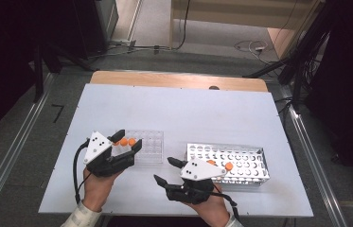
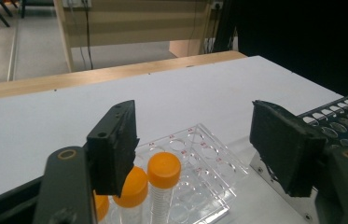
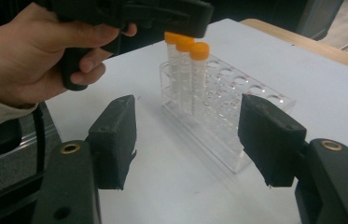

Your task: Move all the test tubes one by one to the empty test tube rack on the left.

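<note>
A clear plastic tube rack (image 1: 149, 147) stands left of centre on the white table (image 1: 179, 109). Three orange-capped tubes (image 1: 127, 141) stand upright in its near-left corner. My left gripper (image 1: 129, 140) hovers open just above those caps; the front tube (image 2: 163, 170) rises between its spread jaws, untouched. A metal rack (image 1: 240, 163) with an orange-capped tube (image 1: 229, 166) sits to the right. My right gripper (image 1: 164, 170) is open and empty in front of it, pointing left at the clear rack (image 3: 227, 112) and its tubes (image 3: 198, 70).
The wooden table edge (image 1: 179, 80) runs along the back. Grey floor with cables (image 1: 250, 47) and dark furniture lie beyond. The metal rack's corner (image 2: 344, 126) lies to the right of my left gripper. A hand (image 3: 31, 51) holds the left gripper above the tubes.
</note>
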